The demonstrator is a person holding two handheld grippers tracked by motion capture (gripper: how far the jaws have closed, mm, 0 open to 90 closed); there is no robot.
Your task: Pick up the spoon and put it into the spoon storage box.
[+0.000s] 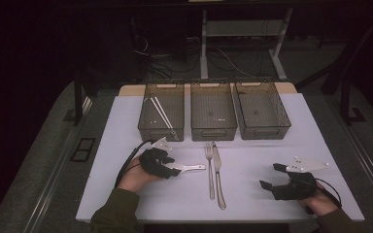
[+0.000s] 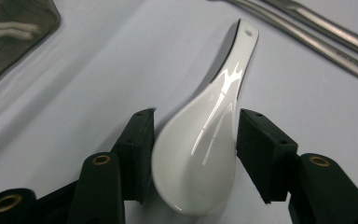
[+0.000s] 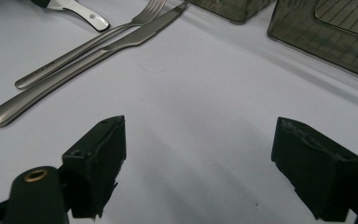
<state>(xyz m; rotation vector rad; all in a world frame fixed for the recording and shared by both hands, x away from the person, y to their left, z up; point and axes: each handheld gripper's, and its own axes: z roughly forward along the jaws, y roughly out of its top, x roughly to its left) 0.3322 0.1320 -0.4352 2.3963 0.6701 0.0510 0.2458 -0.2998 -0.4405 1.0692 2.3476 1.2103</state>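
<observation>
1. White table under dim light, dark floor and desk legs beyond.
2. Near right: right gripper, resting on the surface, jaws wide apart, nothing between them.
3. Near left: left gripper, jaws apart on either side of the bowl of a white ceramic spoon; left pad just beside the bowl, contact uncertain, right pad clear. Spoon flat on the table, handle pointing right toward the cutlery.
4. Centre: fork and knife, side by side, unsorted.
5. Far: three dark mesh bins; left bin holding white chopsticks, middle bin and right bin seemingly bare.
6. Progress, judged: sorting barely begun; spoon, fork, knife left.
7. Left gripper view: gap at the pads, hole in the spoon handle. High view: bin contents.
</observation>
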